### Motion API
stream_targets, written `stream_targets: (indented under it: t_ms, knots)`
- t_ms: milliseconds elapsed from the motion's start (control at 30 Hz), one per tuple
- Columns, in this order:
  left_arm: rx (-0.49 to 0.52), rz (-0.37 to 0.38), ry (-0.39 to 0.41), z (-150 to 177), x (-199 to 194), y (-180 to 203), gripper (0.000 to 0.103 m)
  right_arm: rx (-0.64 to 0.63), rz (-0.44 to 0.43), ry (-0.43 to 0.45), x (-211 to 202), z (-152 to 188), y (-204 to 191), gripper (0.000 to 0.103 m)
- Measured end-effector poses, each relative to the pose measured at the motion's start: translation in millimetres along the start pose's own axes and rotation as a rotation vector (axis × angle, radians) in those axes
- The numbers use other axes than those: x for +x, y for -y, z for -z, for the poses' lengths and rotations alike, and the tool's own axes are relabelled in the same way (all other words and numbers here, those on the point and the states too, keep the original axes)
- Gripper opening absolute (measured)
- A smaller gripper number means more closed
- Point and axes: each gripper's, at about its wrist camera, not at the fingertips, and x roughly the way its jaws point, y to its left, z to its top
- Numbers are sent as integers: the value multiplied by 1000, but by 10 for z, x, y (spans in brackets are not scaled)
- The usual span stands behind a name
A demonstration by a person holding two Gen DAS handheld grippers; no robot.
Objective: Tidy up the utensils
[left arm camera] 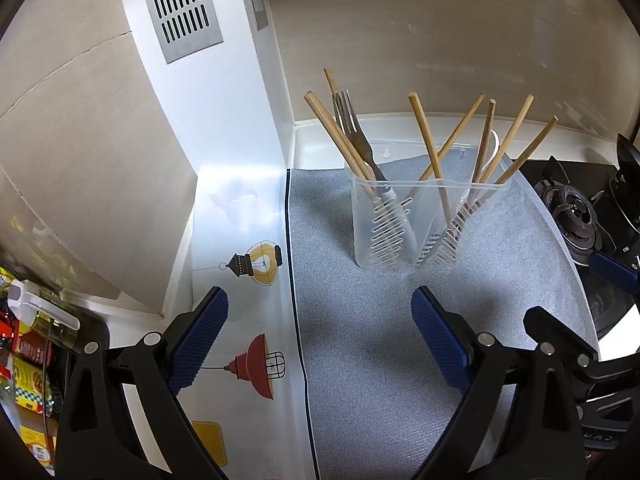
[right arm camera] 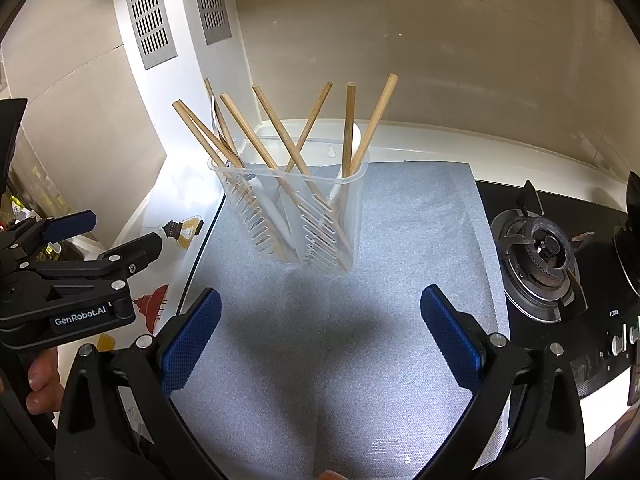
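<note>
Holder (right arm camera: 290,208) stood dead ahead of both wide-open, empty claws, right claw (right arm camera: 320,336) squarer on, chopsticks (right arm camera: 276,136) leaning upward.

White utensil (left arm camera: 493,148) behind chopsticks (left arm camera: 430,140) — mostly hidden; stove (right arm camera: 544,256) cut off at right edge.

- Beige wall (right arm camera: 440,40) behind the bench.
- White column (left arm camera: 208,92) carrying slotted metal vents (left arm camera: 180,4).
- Grey textured mat (right arm camera: 360,340) covers the bench.
- Black gas hob (right arm camera: 544,256) at right, brightly lit.
</note>
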Motion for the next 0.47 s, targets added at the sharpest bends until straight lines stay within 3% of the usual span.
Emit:
stream_targets:
  t_ms: [100,467]
  knots:
    - [-1,-12,19,21,-24,14,90,-2,-1,4,-11,0,-17,98]
    - [-21,5,-31,38,35,-3,90,-5,-5,5,-20,-8,-30,98]
